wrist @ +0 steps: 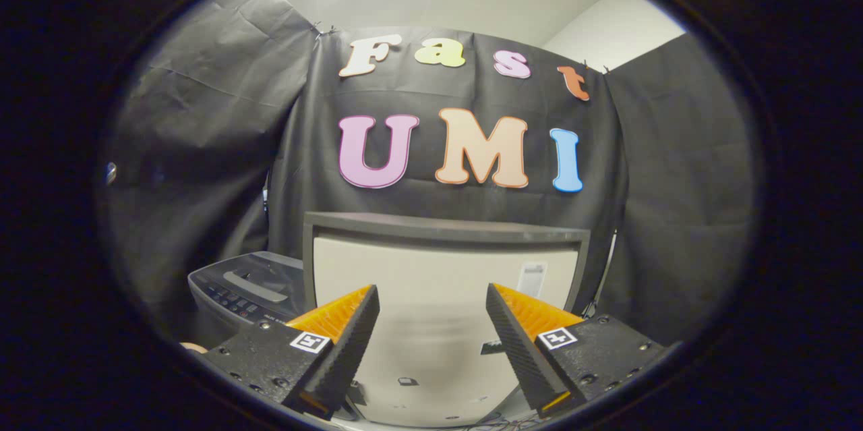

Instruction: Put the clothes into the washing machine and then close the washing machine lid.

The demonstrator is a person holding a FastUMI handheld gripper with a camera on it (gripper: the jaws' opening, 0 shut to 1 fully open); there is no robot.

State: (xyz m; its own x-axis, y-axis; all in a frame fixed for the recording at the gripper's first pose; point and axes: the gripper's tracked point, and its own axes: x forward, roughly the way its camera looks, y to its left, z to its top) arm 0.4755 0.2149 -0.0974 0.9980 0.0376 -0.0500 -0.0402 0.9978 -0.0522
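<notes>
Washing machine (246,293) beyond the left finger, low beside a pale upright panel (438,296), control strip facing up; lower body cut off behind the finger. Lid state hard to make out. Gripper (431,323) spread wide, holding nothing, panel showing between the fingers.

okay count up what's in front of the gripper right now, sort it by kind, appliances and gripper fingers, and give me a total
Washing machines: 1, the washing machine with its control panel, beside the raised panel.
Raised pale panels with a dark frame: 1, the panel, standing upright just beyond the fingers.
Gripper fingers: 2, on the gripper, open with nothing between them.
Total: 4
</notes>
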